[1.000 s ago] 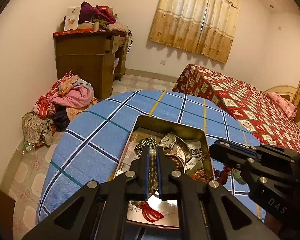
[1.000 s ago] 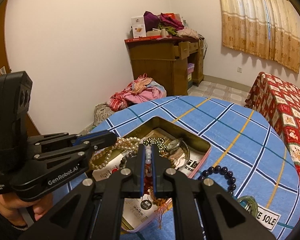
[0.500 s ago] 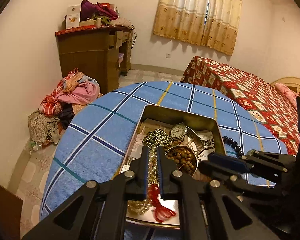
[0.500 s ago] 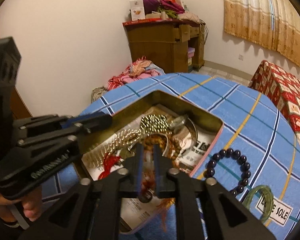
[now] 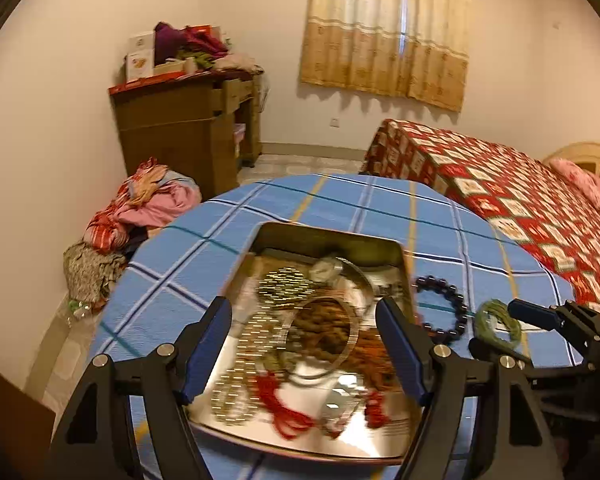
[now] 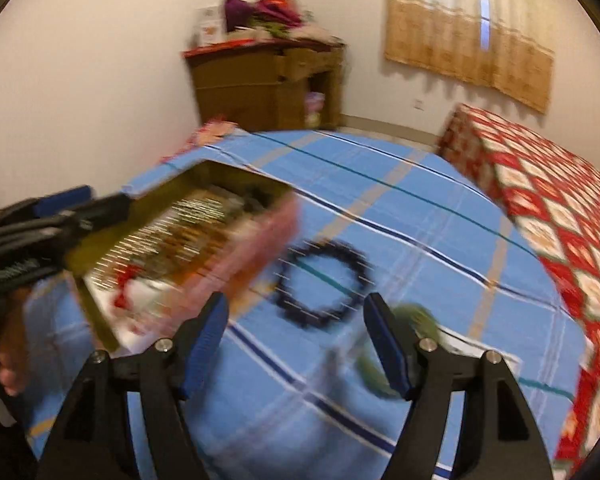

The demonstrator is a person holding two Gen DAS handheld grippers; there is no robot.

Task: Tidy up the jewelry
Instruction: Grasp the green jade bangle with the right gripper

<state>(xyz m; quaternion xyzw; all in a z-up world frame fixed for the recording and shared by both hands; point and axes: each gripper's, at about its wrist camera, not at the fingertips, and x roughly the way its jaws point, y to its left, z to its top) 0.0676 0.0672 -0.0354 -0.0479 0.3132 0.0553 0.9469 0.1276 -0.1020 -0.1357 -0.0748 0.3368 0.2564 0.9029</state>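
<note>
Left wrist view: left gripper [image 5: 304,352] fingers opening wide over jewelry tin [image 5: 396,256], nothing pinched. Right gripper [image 6: 296,340] fingers opening, empty, above dark bead bracelet [image 6: 320,284] on blue plaid worktop [image 6: 440,240]. Likely next: center on bracelet rim, close gently. Outside tin: one dark bracelet, one green bangle [image 5: 496,320].

A bedroom in a home is shown. A bed [image 5: 512,196] covered with a red patterned quilt is seen past the right edge of the worktop [image 5: 340,208], with a pink pillow [image 5: 580,184] at its far end. A wooden desk [image 5: 188,128] piled with clothes and boxes is set against the far wall, and a heap of laundry [image 5: 140,208] is left on the tiled floor beside it. A yellow patterned curtain [image 5: 388,28] is hung over the window.
</note>
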